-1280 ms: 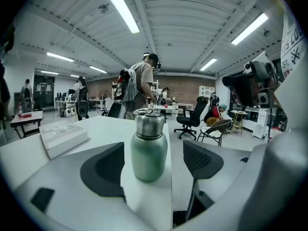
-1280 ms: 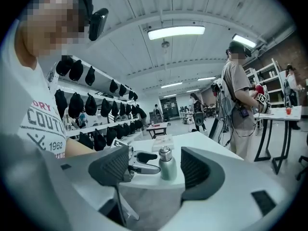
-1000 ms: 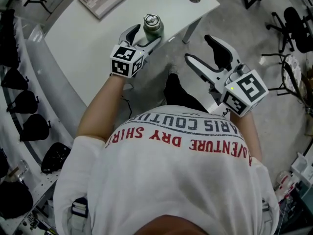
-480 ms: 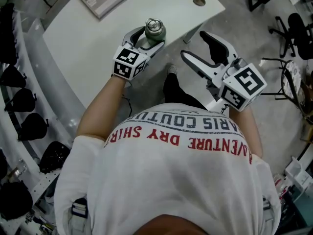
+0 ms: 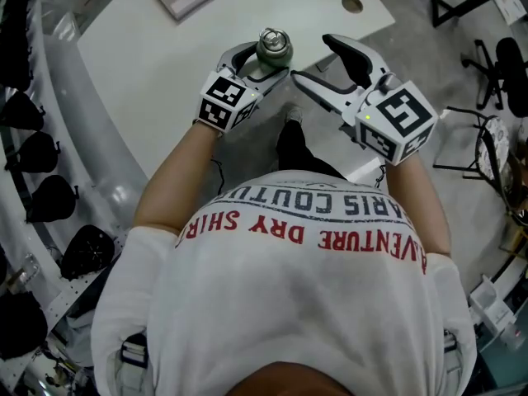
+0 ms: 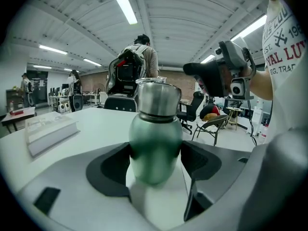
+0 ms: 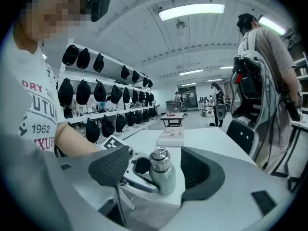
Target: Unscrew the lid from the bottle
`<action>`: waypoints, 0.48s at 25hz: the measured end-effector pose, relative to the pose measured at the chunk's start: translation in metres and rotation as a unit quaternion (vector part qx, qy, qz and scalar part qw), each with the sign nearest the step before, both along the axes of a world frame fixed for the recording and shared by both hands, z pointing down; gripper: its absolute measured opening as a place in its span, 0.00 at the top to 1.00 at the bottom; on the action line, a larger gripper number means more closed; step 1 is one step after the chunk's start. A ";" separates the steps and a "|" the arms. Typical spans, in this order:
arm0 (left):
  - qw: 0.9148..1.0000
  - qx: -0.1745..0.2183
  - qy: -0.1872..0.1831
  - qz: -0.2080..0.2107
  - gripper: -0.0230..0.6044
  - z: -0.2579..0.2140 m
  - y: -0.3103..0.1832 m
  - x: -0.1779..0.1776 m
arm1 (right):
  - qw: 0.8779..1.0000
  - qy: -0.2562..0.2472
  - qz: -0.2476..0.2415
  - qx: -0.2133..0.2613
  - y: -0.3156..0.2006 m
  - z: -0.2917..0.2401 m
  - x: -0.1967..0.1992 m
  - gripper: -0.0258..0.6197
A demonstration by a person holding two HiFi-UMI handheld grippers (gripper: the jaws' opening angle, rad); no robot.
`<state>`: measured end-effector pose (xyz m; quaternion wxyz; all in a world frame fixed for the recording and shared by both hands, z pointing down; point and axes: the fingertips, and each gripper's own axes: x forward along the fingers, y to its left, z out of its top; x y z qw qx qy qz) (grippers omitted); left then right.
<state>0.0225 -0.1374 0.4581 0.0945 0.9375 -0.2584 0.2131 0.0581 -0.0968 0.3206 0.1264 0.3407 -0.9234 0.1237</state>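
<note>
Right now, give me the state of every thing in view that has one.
bottle: upright at the table edge, between the left tongs.
lid: still screwed on.
left tongs: just been closing, pads against the bottle's body.
right tongs: open, empty, short of the lid.
book: closed, flat on the table.

The bottle (image 7: 163,179) in front of the right claw (image 7: 155,169) has a green metal body with a soft, dull shine. Its lid (image 7: 158,158) is bare silver metal and much shinier. The claw is smooth grey plastic, with black pads (image 7: 110,166) that are matt (they look like rubber). The table (image 7: 202,138) under the bottle is white and smooth. Past the bottle lies a paper book (image 7: 171,137). Behind the claw, the shirt (image 5: 289,304) is soft white cloth.
</note>
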 end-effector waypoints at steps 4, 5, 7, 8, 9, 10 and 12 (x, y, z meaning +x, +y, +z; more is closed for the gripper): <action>1.000 -0.002 -0.005 0.000 0.41 0.001 0.000 0.002 | 1.000 0.015 -0.015 -0.009 -0.012 0.015 -0.012 0.47; 1.000 -0.002 -0.006 0.001 0.41 0.001 0.000 0.002 | 1.000 0.023 -0.017 -0.007 -0.016 0.020 -0.014 0.46; 1.000 -0.001 -0.008 -0.001 0.41 0.001 0.000 0.001 | 0.999 0.044 -0.022 0.001 -0.024 0.030 -0.021 0.47; 1.000 -0.001 -0.009 -0.001 0.41 0.001 0.000 0.000 | 0.998 0.053 -0.026 0.002 -0.026 0.036 -0.025 0.47; 1.000 -0.001 -0.009 -0.002 0.42 0.002 0.000 0.000 | 0.998 0.058 -0.030 0.000 -0.028 0.041 -0.029 0.47; 1.000 -0.001 -0.010 -0.002 0.42 0.002 0.001 -0.001 | 0.998 0.058 -0.033 -0.004 -0.030 0.046 -0.032 0.47; 1.000 -0.002 -0.011 -0.003 0.42 0.002 0.001 -0.001 | 0.998 0.052 -0.035 -0.008 -0.035 0.053 -0.037 0.47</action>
